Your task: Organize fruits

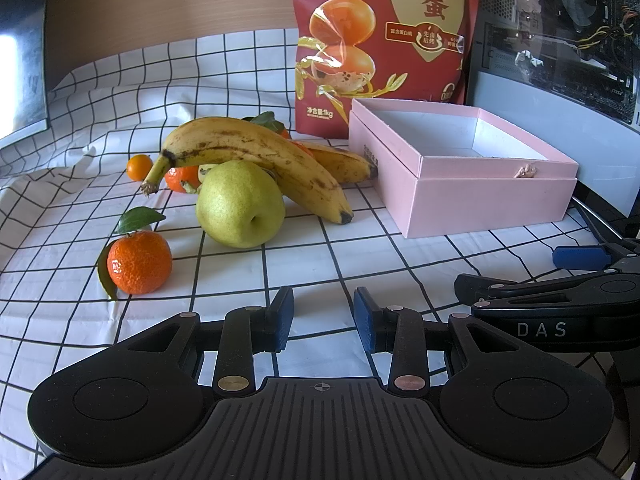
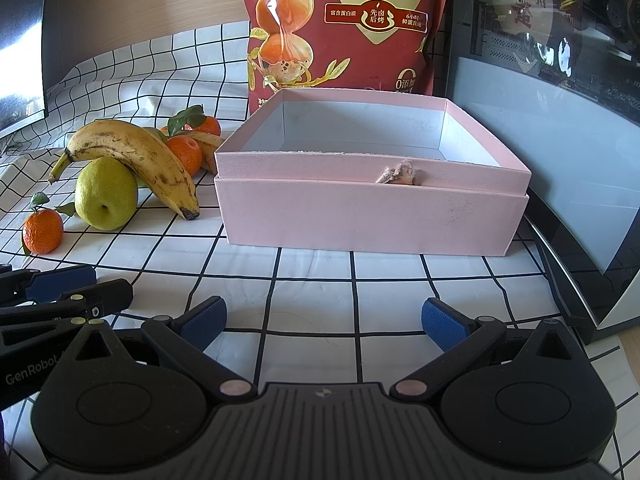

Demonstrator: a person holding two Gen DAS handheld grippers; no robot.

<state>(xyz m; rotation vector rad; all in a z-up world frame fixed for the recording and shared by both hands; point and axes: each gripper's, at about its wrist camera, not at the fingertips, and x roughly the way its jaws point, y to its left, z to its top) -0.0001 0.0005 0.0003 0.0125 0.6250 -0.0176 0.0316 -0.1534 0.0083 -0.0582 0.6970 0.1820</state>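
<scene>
A pile of fruit lies on the checked cloth: a green pear (image 1: 240, 204) (image 2: 106, 194), a spotted banana (image 1: 256, 156) (image 2: 136, 156) resting over it, a second banana (image 1: 340, 162) behind, a leafy mandarin (image 1: 139, 262) (image 2: 43, 231) in front, more mandarins (image 2: 185, 153) and a small orange fruit (image 1: 139, 167) behind. An open, empty pink box (image 1: 460, 184) (image 2: 372, 184) stands to the right of the pile. My left gripper (image 1: 323, 318) is open and empty, short of the pear. My right gripper (image 2: 324, 320) is wide open and empty, in front of the box.
A red snack bag (image 1: 380, 40) (image 2: 344, 24) stands behind the box. A computer case (image 1: 560, 40) (image 2: 560, 100) is at the right, a dark monitor (image 1: 20, 48) at the far left. The right gripper shows in the left wrist view (image 1: 560, 280).
</scene>
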